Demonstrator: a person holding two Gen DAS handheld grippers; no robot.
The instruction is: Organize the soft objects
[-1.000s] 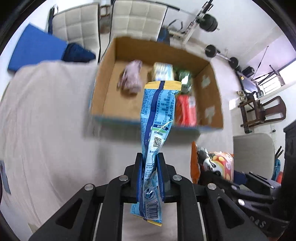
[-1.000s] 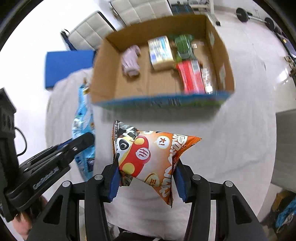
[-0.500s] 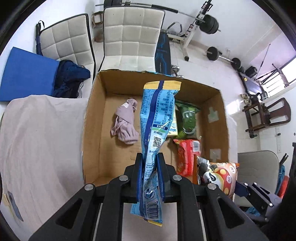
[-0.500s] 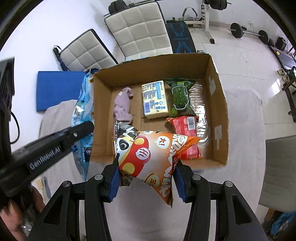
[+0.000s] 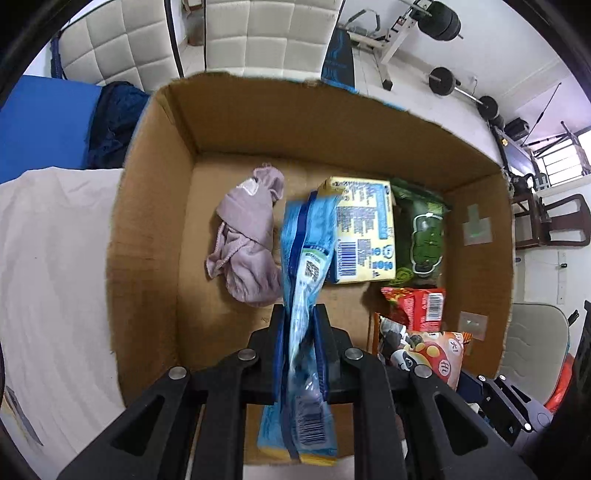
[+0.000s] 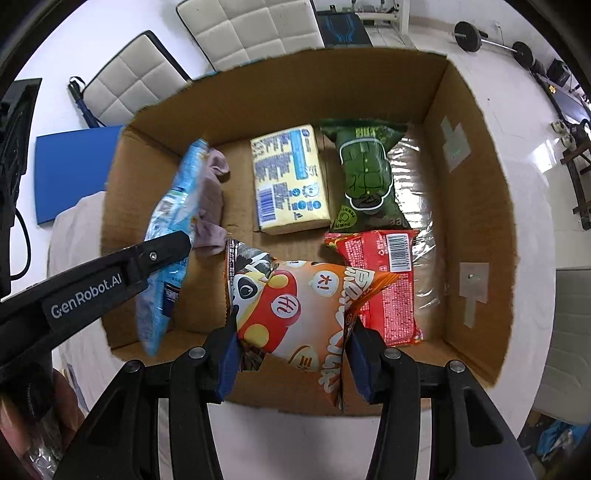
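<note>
The left gripper [image 5: 300, 332] has its fingers clenched on a blue packet [image 5: 303, 258], held over the left part of the box [image 5: 147, 236]. The right gripper [image 6: 291, 343] pinches an orange snack bag [image 6: 303, 306] over the box's near edge, beside a red packet [image 6: 388, 280].

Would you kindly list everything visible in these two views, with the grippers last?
cardboard box: one, brown, on the cloth-covered table
yellow pack: one, box floor, far middle
green packet: one, right of the yellow pack
red packet: one, near right of box
pink cloth: one, box floor, left
blue packet: one, held over box
orange packet: one, held over box
chairs: two, white, behind box
left gripper: shut on blue packet
right gripper: shut on orange packet
</note>
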